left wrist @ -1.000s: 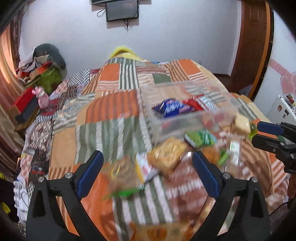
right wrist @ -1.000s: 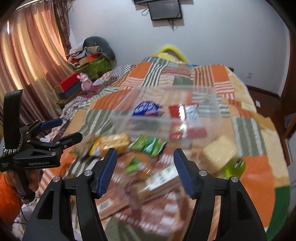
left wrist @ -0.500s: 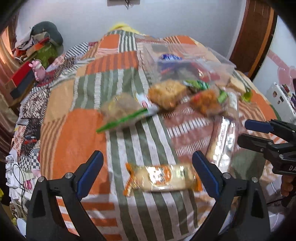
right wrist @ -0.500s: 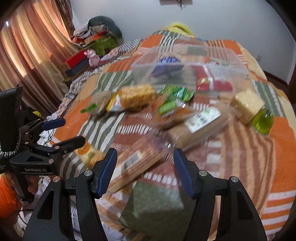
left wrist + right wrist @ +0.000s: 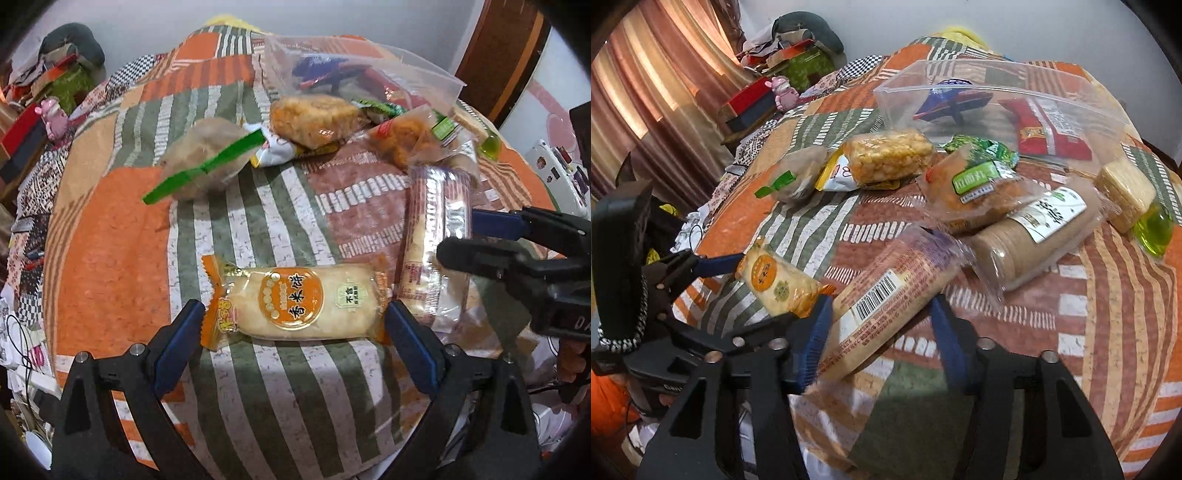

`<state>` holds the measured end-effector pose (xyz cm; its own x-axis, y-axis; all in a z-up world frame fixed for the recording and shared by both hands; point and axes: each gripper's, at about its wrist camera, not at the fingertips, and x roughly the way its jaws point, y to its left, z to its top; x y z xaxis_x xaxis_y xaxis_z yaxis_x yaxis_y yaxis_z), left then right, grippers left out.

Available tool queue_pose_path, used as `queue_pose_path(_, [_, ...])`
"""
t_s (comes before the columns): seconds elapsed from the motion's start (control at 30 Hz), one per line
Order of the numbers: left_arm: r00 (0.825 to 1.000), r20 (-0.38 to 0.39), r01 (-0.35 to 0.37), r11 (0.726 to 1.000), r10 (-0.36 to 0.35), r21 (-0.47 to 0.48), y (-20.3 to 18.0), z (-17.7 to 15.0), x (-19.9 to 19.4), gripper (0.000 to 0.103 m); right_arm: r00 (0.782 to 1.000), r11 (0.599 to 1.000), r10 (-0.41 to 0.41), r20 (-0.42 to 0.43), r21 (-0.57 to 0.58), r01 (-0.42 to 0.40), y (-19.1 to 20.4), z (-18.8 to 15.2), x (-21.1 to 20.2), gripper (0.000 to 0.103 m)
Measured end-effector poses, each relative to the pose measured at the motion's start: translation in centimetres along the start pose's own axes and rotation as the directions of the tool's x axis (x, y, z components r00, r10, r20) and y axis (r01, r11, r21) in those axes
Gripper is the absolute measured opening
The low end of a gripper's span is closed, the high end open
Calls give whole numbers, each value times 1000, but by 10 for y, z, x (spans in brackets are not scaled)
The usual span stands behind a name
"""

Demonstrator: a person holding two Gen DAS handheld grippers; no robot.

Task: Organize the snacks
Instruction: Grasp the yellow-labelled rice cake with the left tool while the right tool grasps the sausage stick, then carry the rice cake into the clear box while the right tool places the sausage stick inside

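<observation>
the orange rice cracker pack (image 5: 295,301) is lying crosswise on the bed (image 5: 110,266), right between the spread fingers of the left claw (image 5: 293,328), its crimped ends near each blue pad. the long biscuit sleeve (image 5: 886,291) is lying between the parted fingers of the right claw (image 5: 877,328), its barcode end nearest. ahead of both claws other snack bags are sitting scattered, and beyond them a clear plastic box (image 5: 997,88) is holding a blue pack and a red pack.
</observation>
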<state>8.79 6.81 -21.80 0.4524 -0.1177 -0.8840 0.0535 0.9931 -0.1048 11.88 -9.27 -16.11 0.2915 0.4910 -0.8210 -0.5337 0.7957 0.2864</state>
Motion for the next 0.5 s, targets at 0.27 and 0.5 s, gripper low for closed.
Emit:
queue_pose_path(0.27, [999, 47, -10, 1000, 11, -19, 10, 2, 0, 92, 998, 998, 60, -22, 15, -59, 5, 14, 18, 26])
queue_pose_path(0.5, [996, 80, -22, 999, 25, -45, 23, 6, -3, 78, 997, 998, 55, -51, -20, -56, 21, 21, 31, 29])
